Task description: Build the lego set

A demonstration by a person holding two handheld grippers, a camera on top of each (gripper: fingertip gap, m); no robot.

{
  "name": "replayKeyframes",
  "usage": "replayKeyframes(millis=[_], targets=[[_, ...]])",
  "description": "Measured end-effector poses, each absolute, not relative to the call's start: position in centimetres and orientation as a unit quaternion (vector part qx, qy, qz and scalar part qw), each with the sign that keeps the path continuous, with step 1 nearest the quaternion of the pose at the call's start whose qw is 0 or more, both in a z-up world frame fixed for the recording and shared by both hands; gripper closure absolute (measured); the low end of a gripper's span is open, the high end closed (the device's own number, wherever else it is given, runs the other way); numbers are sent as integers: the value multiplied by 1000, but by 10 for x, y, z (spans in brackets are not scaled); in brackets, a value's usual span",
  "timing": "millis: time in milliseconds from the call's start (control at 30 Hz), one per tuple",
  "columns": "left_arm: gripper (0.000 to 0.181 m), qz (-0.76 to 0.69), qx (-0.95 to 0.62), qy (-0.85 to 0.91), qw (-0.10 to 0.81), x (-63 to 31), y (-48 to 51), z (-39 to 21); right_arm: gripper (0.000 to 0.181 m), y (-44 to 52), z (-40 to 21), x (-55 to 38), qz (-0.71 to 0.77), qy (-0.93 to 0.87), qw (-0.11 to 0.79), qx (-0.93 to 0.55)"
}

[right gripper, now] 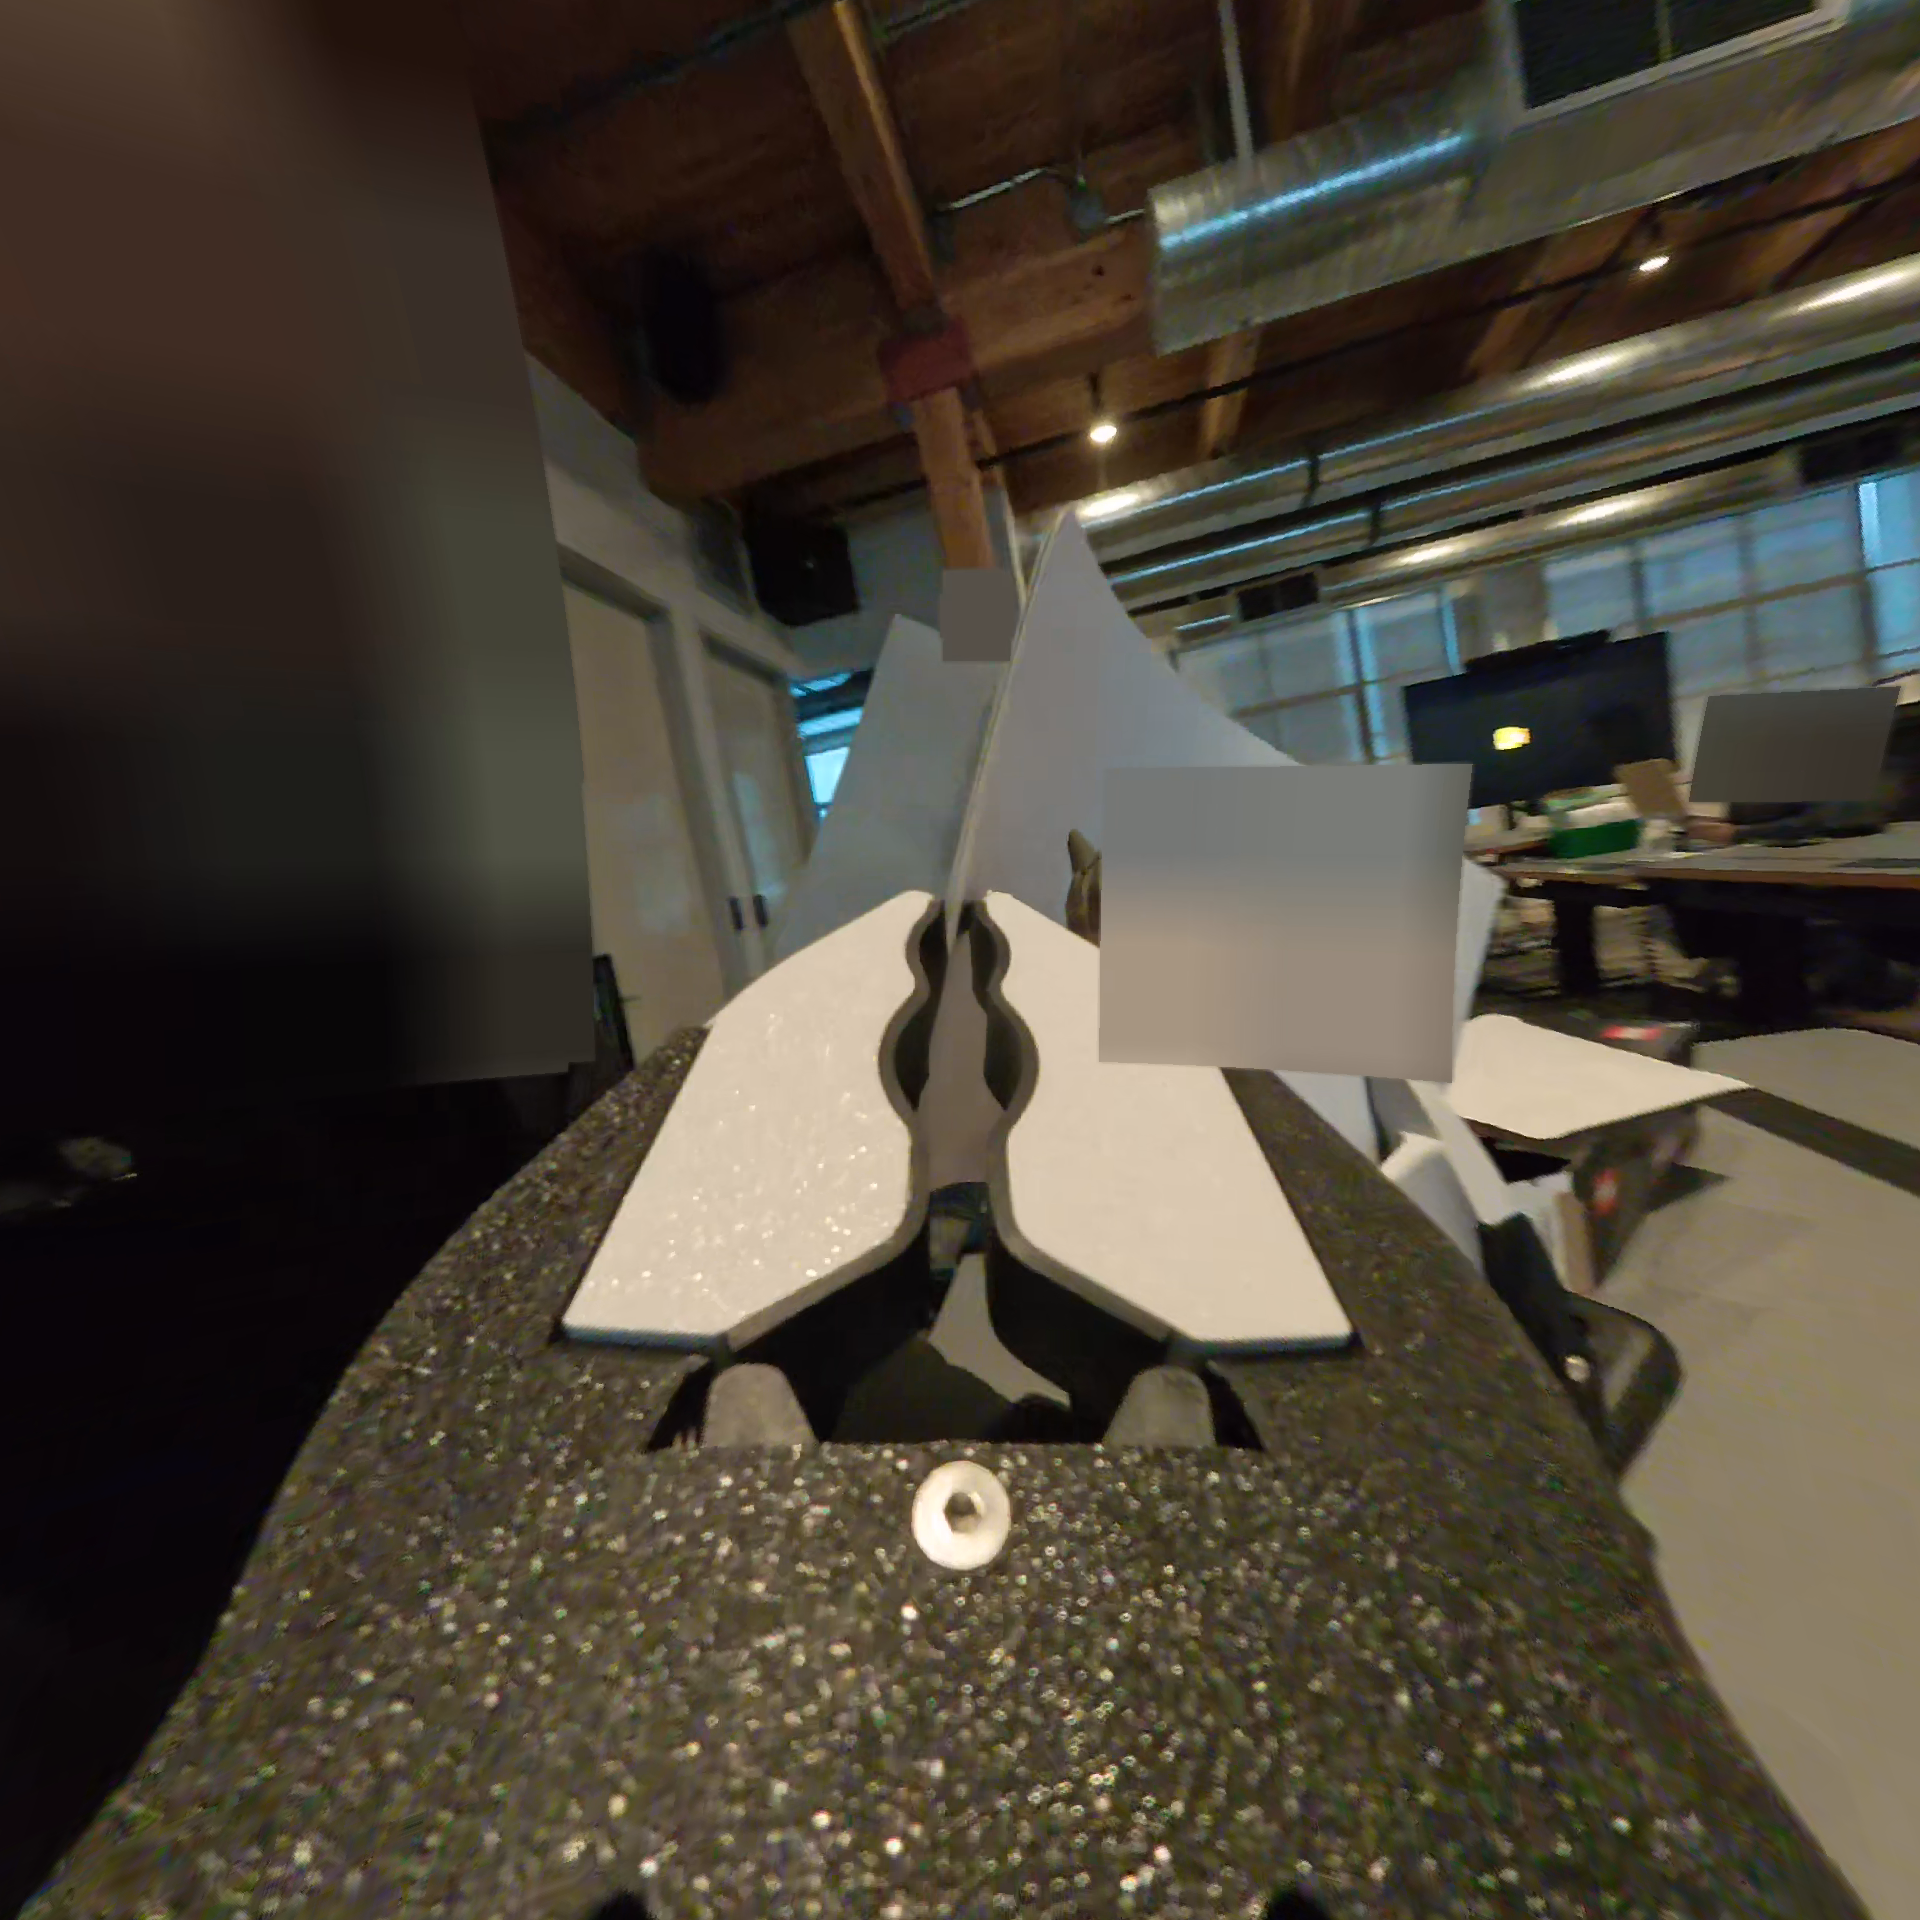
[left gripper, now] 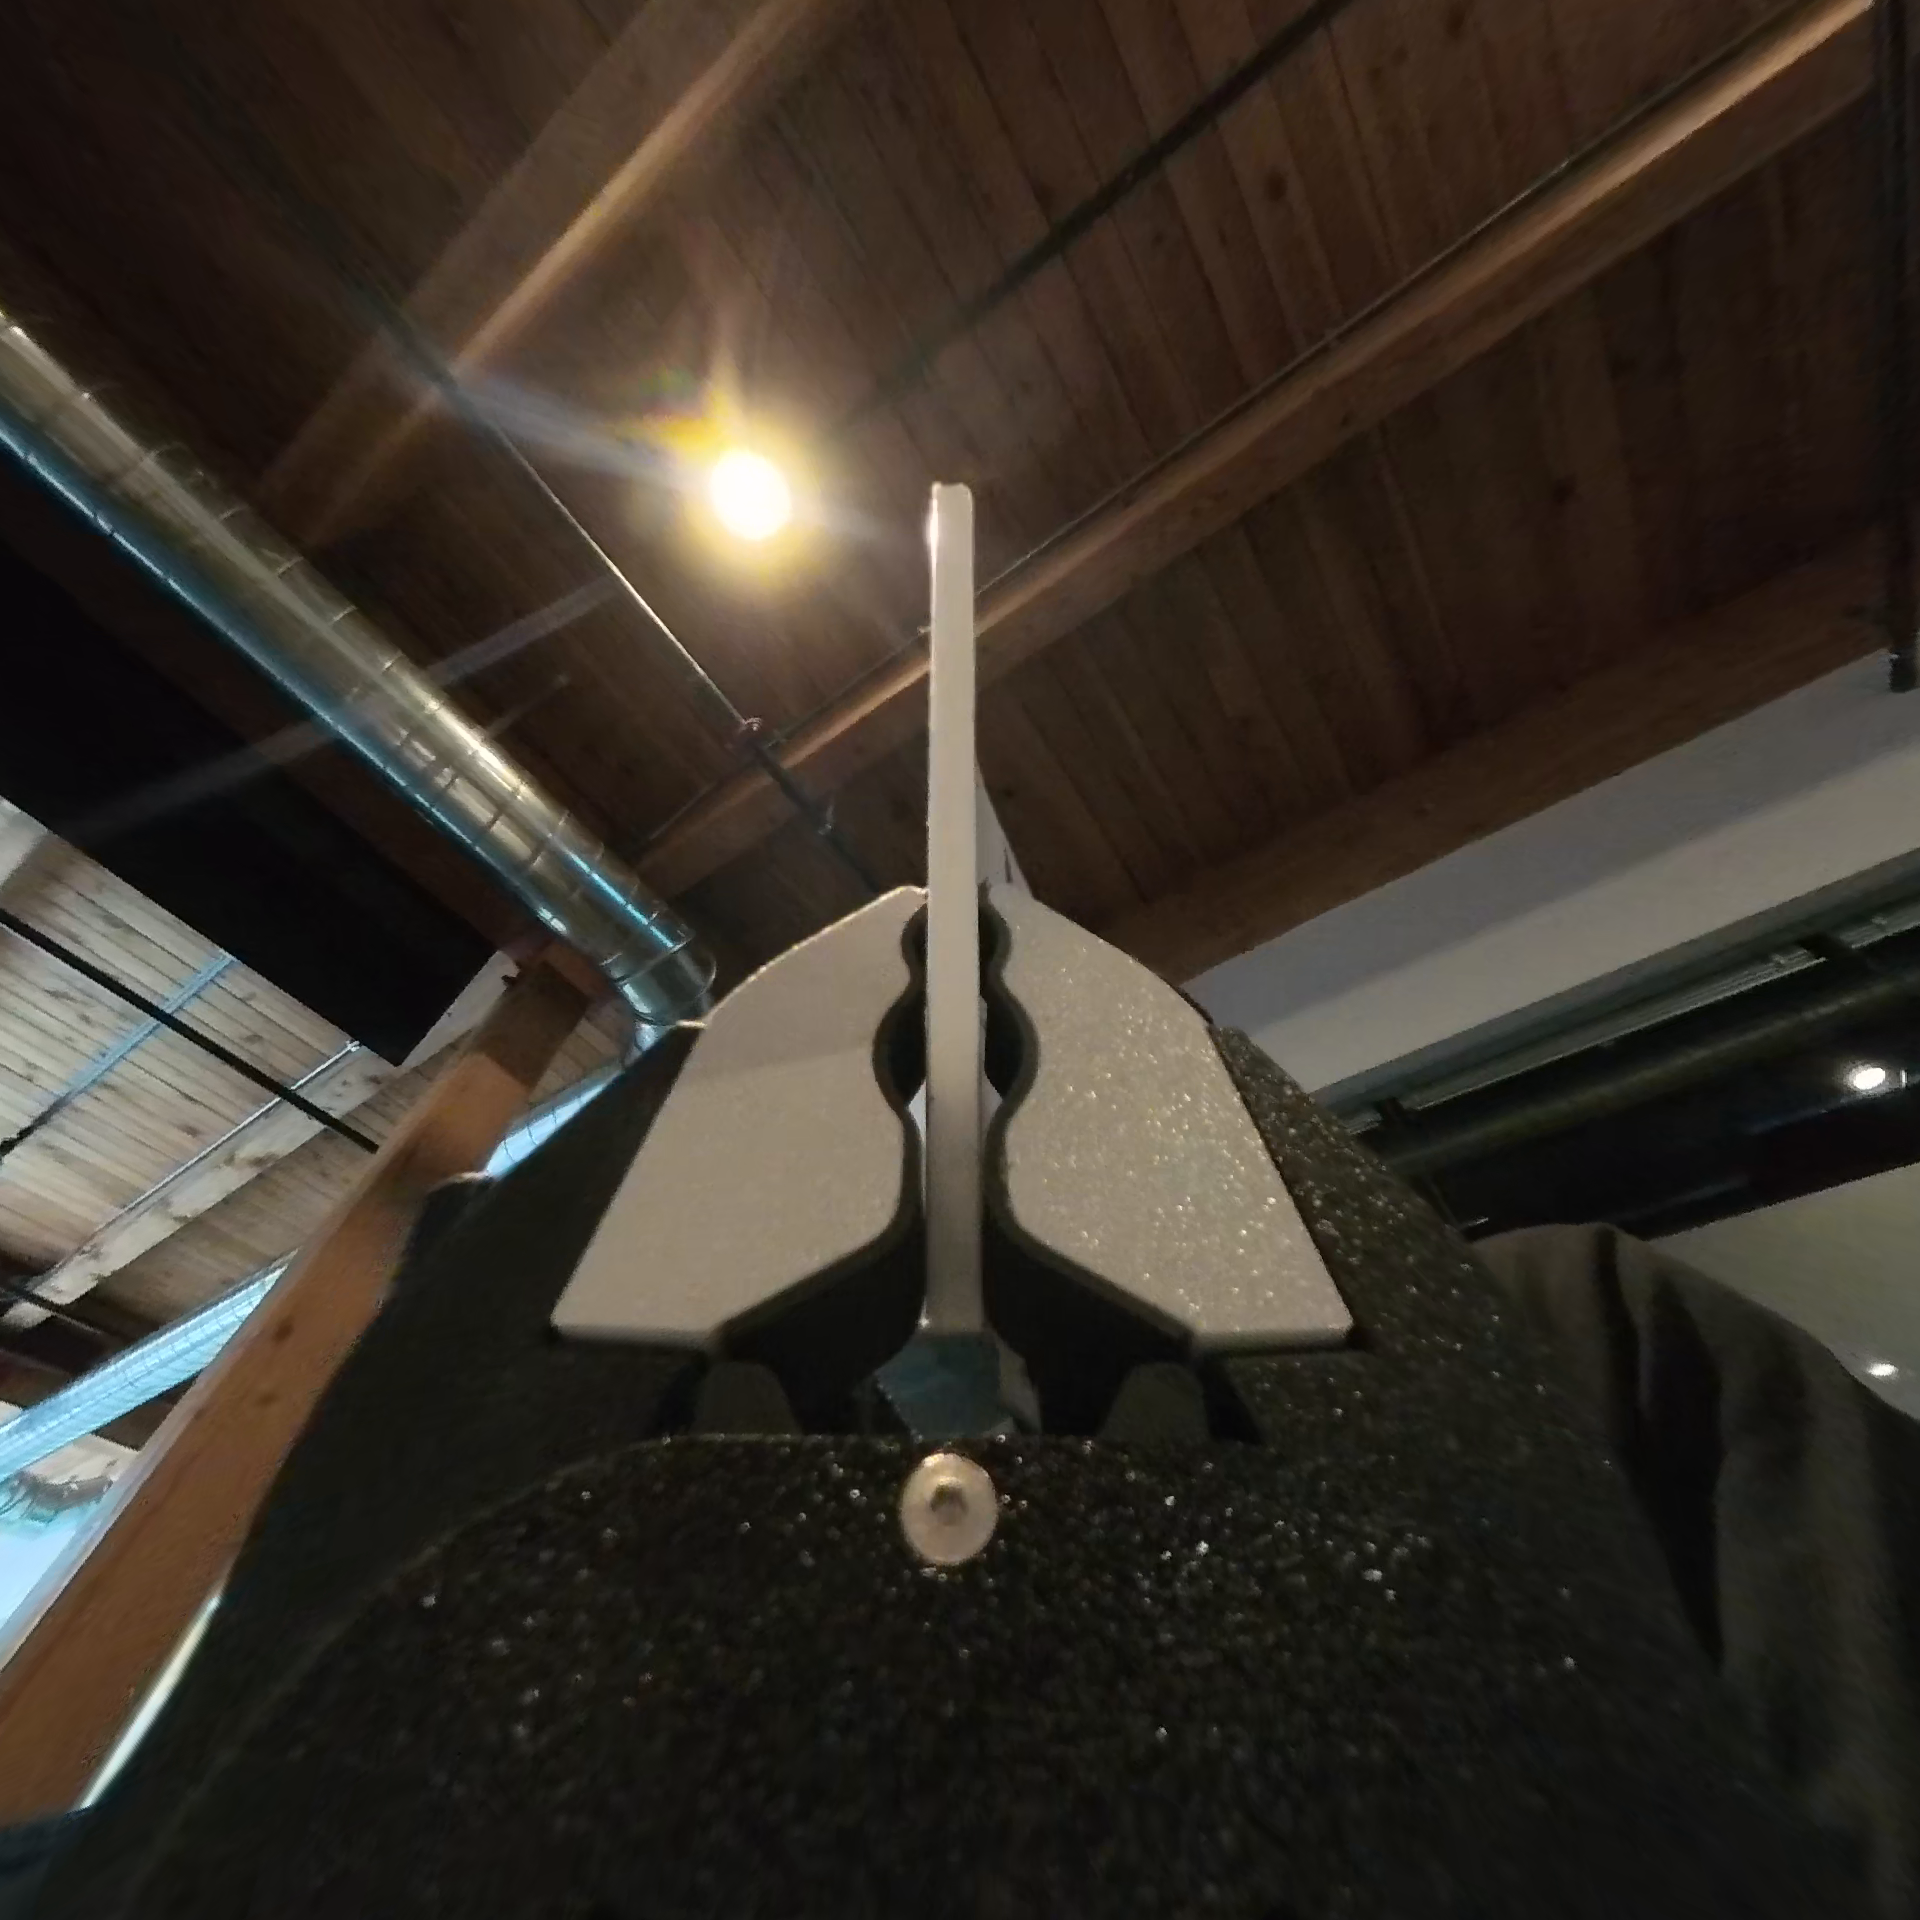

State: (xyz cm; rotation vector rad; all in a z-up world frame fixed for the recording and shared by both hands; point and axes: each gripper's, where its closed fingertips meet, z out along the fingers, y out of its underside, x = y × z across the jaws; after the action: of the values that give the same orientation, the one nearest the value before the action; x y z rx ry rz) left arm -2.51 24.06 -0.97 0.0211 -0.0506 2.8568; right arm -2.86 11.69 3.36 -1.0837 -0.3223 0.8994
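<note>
My left gripper (left gripper: 954,925) points up at the ceiling and is shut on a thin flat white sheet or booklet (left gripper: 954,675), seen edge-on and standing upright between the pads. My right gripper (right gripper: 958,914) is shut on the edge of white paper sheets (right gripper: 1049,707) that fan out and curl above the pads; they look like booklet pages. I cannot tell whether both grippers hold the same thing. No bricks are in view.
In the left wrist view I see a wooden ceiling, a bright lamp (left gripper: 750,497), a metal duct (left gripper: 343,675) and a dark sleeve (left gripper: 1683,1455). The right wrist view shows a grey table (right gripper: 1808,1371), an open box with a white flap (right gripper: 1579,1086), and far desks with a monitor (right gripper: 1538,717). The gap from one gripper's tips to the other's is roughly 15 cm.
</note>
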Motion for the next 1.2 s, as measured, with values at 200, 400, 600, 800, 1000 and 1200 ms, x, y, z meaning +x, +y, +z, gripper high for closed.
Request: replayKeyframes(millis=[200, 400, 600, 800, 1000, 1200], targets=[[176, 993, 16, -20, 119, -26, 242, -9, 177, 115, 31, -20, 360, -135, 759, -526], [175, 994, 38, -22, 97, -22, 243, -11, 175, 113, 28, -11, 349, -114, 769, -523], [176, 995, 57, -22, 77, -18, 246, -14, 172, 112, 27, -6, 349, -103, 769, -525], [176, 996, 63, -25, 63, -19, 249, -15, 173, 114, 23, -1, 334, -92, 766, -541], [176, 996, 64, -36, 48, -20, 251, -15, 174, 118, 16, 9, 293, -75, 756, -580], [176, 996, 51, -54, 50, -26, 250, -13, 177, 118, 12, 10, 282, -71, 735, -612]])
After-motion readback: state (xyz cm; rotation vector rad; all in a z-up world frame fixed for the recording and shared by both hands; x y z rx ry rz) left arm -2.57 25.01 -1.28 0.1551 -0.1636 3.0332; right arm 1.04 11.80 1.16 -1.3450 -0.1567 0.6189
